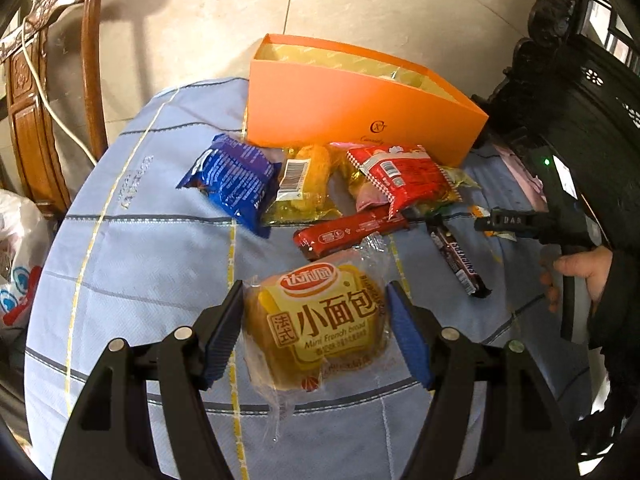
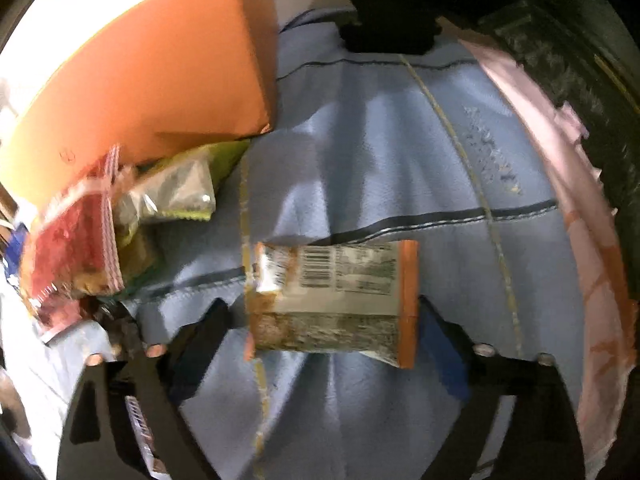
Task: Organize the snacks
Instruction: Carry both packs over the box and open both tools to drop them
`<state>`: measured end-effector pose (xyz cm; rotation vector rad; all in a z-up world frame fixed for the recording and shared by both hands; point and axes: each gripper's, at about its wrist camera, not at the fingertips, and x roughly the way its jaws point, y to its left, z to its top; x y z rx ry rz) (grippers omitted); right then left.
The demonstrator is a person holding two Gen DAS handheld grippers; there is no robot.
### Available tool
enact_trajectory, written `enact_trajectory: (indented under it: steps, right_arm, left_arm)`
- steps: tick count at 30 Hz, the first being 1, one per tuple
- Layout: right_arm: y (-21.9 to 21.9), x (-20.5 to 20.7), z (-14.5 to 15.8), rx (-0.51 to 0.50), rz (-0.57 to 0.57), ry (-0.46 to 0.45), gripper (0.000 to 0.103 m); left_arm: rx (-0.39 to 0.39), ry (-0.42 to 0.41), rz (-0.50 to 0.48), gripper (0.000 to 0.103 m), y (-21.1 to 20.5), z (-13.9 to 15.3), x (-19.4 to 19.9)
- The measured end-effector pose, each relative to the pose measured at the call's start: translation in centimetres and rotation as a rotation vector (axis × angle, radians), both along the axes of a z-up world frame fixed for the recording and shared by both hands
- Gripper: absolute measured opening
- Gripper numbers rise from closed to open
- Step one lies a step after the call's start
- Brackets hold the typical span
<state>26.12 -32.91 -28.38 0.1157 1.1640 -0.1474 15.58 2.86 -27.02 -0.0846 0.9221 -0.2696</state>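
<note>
My left gripper (image 1: 314, 332) straddles a yellow Mini French bread packet (image 1: 320, 328) lying on the blue checked tablecloth (image 1: 140, 280); the blue pads sit at its two sides, jaws wide. Behind it lie a blue packet (image 1: 236, 180), a yellow snack (image 1: 304, 184), two red packets (image 1: 396, 176) and a Snickers bar (image 1: 460, 260). An open orange box (image 1: 352, 108) stands at the back. My right gripper (image 2: 324, 328) straddles an orange-edged snack bar (image 2: 332, 304) on the cloth, jaws wide. The right gripper also shows in the left view (image 1: 512, 222).
A carved wooden chair (image 1: 48, 92) with a white cable stands at the left. Dark carved furniture (image 1: 580, 92) stands at the right. A pink cloth (image 2: 560, 208) runs along the table's right edge. A plastic bag (image 1: 20, 260) hangs at the far left.
</note>
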Motion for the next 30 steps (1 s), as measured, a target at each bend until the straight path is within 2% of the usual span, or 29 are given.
enact_trajectory:
  steps: [2, 6, 8, 12, 16, 25, 30]
  right_arm:
    - [0.0, -0.2, 0.2, 0.001, 0.003, -0.007, 0.066]
    - [1.5, -1.1, 1.3, -0.086, 0.093, -0.033, 0.063]
    - [1.7, -1.9, 2.0, -0.075, 0.102, -0.061, 0.063]
    - [1.5, -3.4, 5.2, -0.041, 0.077, -0.164, 0.063]
    - [2.2, -4.9, 8.9, -0.030, 0.098, -0.257, 0.063]
    - [4.4, -6.7, 21.2, 0.021, 0.176, -0.506, 0.063]
    - [5.8, -6.3, 27.3, 0.010, 0.229, -0.610, 0.063]
  left_arm:
    - [-0.001, 0.006, -0.003, 0.068, -0.2, -0.1, 0.1]
    - [0.007, 0.006, -0.017, 0.068, -0.8, -0.2, 0.0]
    - [0.006, 0.001, -0.021, 0.068, -0.9, -0.1, 0.0]
    - [-0.004, -0.018, -0.016, 0.068, -0.7, 0.5, 0.1]
    - [-0.017, -0.062, -0.020, 0.068, -0.7, 1.8, 0.1]
    - [-0.064, -0.232, -0.029, 0.068, -0.2, 9.6, 2.0]
    - [-0.039, -0.340, -0.050, 0.068, -1.0, 15.2, 5.5]
